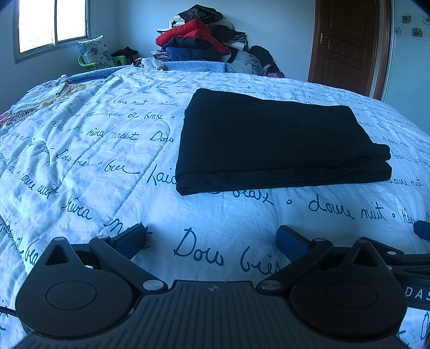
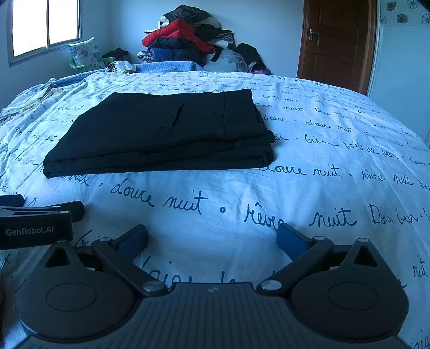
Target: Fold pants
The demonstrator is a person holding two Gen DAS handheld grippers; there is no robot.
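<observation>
Black pants lie folded into a flat rectangular stack on the bed; in the right wrist view the pants show a back pocket slit on top. My left gripper is open and empty, low over the bedspread, short of the pants' near edge. My right gripper is open and empty, also short of the pants, which lie ahead and to its left. The left gripper's body shows at the left edge of the right wrist view.
The bedspread is white with blue handwriting print. A pile of clothes sits beyond the far edge of the bed. A crumpled cloth lies at the far left. A brown door stands at the back right, a window at the back left.
</observation>
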